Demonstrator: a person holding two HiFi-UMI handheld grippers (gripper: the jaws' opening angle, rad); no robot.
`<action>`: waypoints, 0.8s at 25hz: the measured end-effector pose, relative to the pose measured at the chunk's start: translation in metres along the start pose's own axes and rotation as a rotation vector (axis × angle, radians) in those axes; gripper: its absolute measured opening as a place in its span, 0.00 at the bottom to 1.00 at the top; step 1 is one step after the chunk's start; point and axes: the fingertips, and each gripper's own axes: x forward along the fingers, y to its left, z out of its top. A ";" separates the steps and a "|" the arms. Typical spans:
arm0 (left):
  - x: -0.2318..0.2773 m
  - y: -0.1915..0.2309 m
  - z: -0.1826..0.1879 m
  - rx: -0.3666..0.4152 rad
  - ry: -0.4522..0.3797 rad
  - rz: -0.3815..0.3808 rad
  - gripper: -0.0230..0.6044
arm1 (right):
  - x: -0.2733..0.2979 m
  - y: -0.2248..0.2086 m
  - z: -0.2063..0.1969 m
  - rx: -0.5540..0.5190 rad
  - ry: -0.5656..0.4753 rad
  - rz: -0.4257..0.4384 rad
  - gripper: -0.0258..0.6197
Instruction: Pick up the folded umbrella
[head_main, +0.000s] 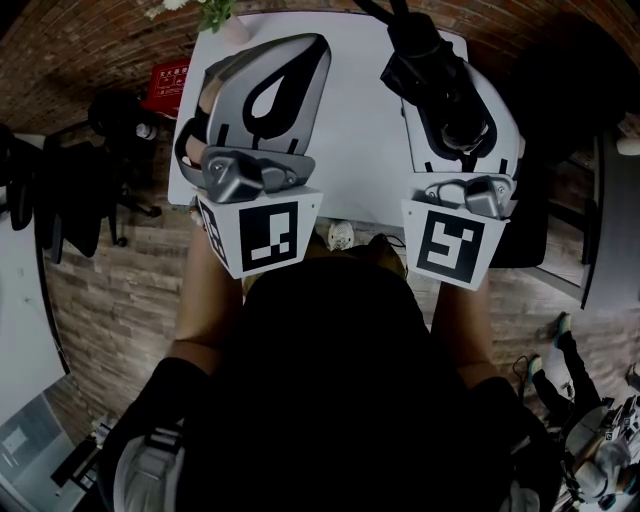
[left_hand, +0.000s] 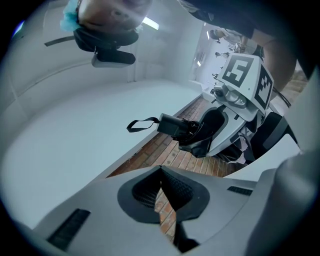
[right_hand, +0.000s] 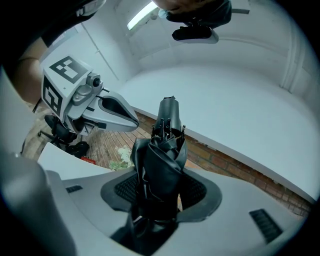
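The folded black umbrella (head_main: 440, 70) is held above the white table (head_main: 360, 130) by my right gripper (head_main: 450, 90), whose jaws are shut on its bundled fabric. In the right gripper view the umbrella (right_hand: 162, 160) stands up between the pads, its ribs and dark cap pointing away from the right gripper (right_hand: 167, 182). My left gripper (head_main: 312, 48) hangs beside it to the left, shut, with nothing in it. In the left gripper view the left gripper (left_hand: 161, 169) has its tips together, and the umbrella (left_hand: 175, 125) shows across from it with its wrist strap (left_hand: 142, 123) dangling.
A potted plant (head_main: 215, 12) stands at the table's far left corner. A red box (head_main: 165, 85) and black office chairs (head_main: 70, 190) are on the brick floor to the left. A dark chair (head_main: 535, 200) is at the right of the table.
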 end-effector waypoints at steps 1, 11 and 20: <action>-0.001 0.001 0.002 0.000 -0.005 0.003 0.06 | -0.002 -0.002 0.003 0.001 -0.010 -0.007 0.38; -0.007 0.007 0.001 -0.004 -0.010 0.015 0.06 | -0.002 -0.003 0.016 -0.004 -0.041 -0.020 0.38; -0.014 0.007 -0.005 -0.012 0.003 0.021 0.06 | -0.003 0.004 0.019 -0.003 -0.044 -0.010 0.38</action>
